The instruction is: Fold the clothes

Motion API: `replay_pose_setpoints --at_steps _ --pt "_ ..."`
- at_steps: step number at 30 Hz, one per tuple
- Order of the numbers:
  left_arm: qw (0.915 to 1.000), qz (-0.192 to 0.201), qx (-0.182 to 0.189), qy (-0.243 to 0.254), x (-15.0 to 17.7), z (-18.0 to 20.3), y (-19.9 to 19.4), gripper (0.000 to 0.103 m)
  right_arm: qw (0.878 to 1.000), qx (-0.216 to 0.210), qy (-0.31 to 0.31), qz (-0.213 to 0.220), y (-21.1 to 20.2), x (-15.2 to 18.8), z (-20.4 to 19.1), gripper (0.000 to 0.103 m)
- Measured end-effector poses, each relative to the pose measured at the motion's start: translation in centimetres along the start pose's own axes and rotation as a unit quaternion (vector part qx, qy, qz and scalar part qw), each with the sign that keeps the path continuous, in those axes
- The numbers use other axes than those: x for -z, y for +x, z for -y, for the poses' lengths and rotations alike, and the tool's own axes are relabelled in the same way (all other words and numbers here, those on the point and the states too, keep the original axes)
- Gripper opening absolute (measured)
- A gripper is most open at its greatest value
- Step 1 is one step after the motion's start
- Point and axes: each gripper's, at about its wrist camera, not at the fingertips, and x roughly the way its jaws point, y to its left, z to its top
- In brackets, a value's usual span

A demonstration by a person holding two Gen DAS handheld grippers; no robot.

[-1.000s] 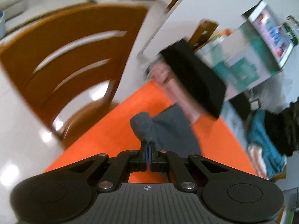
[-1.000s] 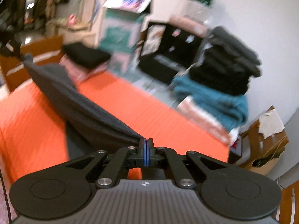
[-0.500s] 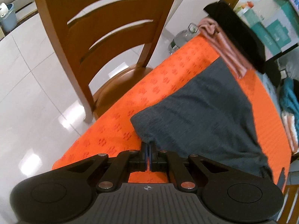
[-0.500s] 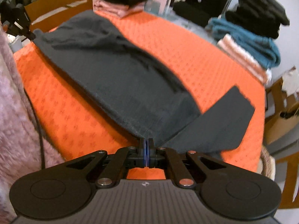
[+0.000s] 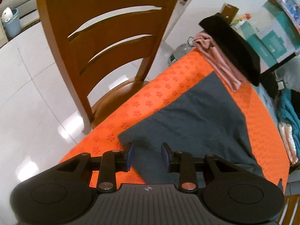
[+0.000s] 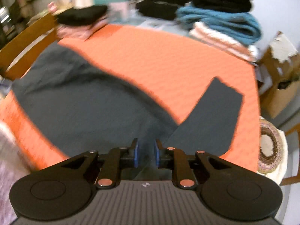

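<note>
While the left gripper (image 5: 147, 154) is hanging over the near edge of the orange cloth (image 5: 168, 86), its jaws are standing wide apart with nothing between them. Lying flat just ahead, the grey garment (image 5: 189, 120) is running from the fingers (image 5: 130, 152) toward 1 o'clock, its near corner sitting just beyond the left finger. That spread is probably there to give a smooth sheet for folding. At 1 o'clock, a black and pink pile (image 5: 230, 56) is resting at the far corner, apart from the garment; a chair (image 5: 105, 43) is standing at 11 o'clock.

Seen from the right gripper (image 6: 145, 154), the jaws are gaping more narrowly, again gripping nothing. Grey fabric (image 6: 80, 103) is filling the area from 9 to 12 o'clock right up to the fingertips, and a sleeve (image 6: 211, 120) is angling out toward 1 o'clock, likely the next part to fold in. This view is blurred.
</note>
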Motion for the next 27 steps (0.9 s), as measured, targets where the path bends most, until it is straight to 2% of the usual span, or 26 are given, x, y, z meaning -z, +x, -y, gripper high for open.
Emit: replay_pose_setpoints --at_steps 4,7,15,18,27 --pt "0.9995 0.005 0.005 0.029 0.5 1.4 -0.7 0.041 0.998 0.035 0.053 0.002 2.0 -2.6 3.4 0.025" --pt "0.9990 0.010 0.011 0.043 1.1 2.2 -1.3 0.042 0.995 0.049 0.087 0.005 4.1 -4.1 6.0 0.025" --pt "0.9992 0.008 0.020 0.035 3.3 2.8 -2.0 0.043 0.983 0.087 0.159 0.011 10.5 -7.9 11.6 0.025" --pt "0.9992 0.006 0.019 0.033 4.0 3.1 -2.2 0.044 0.978 0.085 0.190 0.008 12.7 -9.0 13.4 0.026" --pt "0.9994 0.008 0.019 0.029 5.3 4.1 -2.7 0.050 0.963 0.107 0.247 0.000 17.9 -11.1 16.2 0.032"
